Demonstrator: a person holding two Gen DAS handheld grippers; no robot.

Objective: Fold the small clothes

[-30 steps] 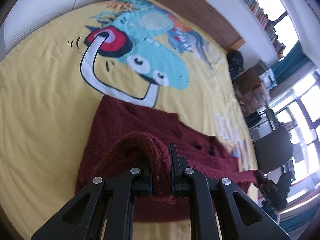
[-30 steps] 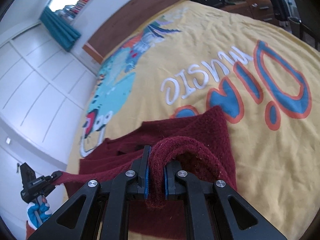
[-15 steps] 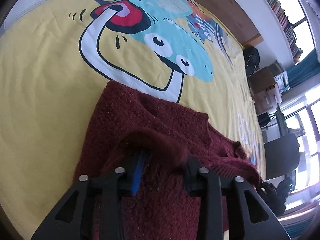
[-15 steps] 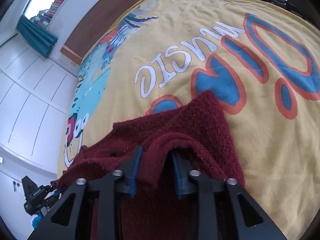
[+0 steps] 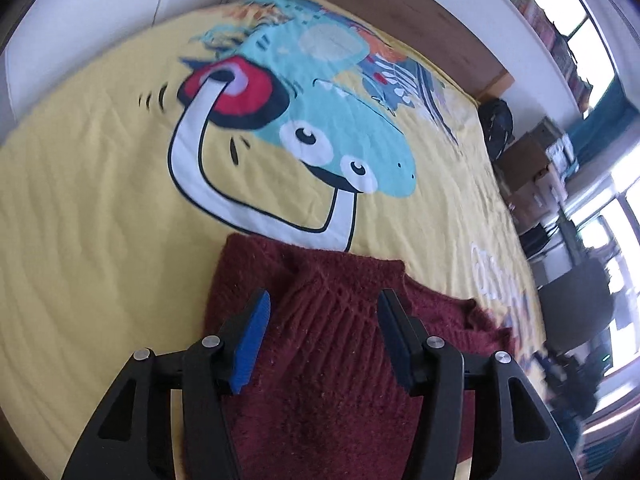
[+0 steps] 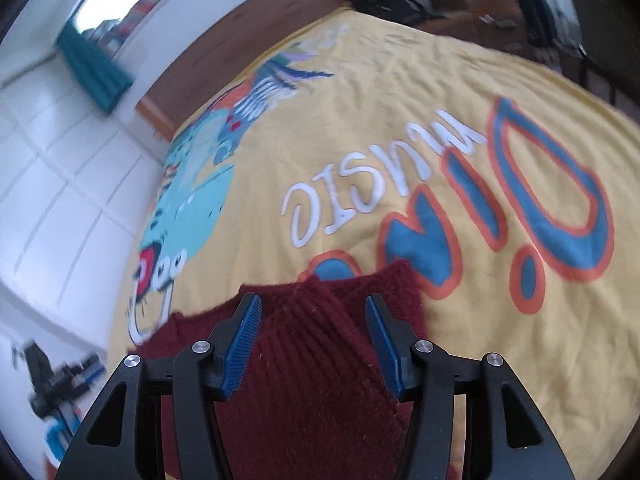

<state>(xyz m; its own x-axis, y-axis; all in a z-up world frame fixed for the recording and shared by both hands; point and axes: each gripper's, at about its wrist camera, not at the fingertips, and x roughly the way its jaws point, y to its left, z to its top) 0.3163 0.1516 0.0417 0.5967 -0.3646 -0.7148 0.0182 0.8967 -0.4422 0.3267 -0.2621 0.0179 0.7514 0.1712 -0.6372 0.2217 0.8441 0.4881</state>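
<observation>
- Both grippers have let go: a second ago each pinched a raised fold of the dark red knitted sweater (image 5: 332, 360), and now that fold lies flat on the garment below.
- Left gripper (image 5: 324, 312): its jaws have just been opening and stand moderately wide, with the ribbed knit lying under the gap and no pad pressing on it.
- Right gripper (image 6: 312, 316): its jaws have just been opening too, about as wide as the left, empty, with the sweater (image 6: 320, 360) lying beneath them.
- Sweater's place: spread on the yellow bedspread (image 5: 100, 240), its far edge just below the cartoon dinosaur (image 5: 332, 136) in the left view and touching the orange-and-blue lettering (image 6: 540, 208) in the right view.
- Step in hand, as I judge it: releasing the laid-over fold. To do it well, lift both grippers straight off so the fuzzy knit does not snag on a pad and drag the layer back.
- Check that the folded edge lines up on both sides before taking the next grip; knit of this sort tends to creep.
- Count: one sweater, two grippers, one bedspread.
</observation>
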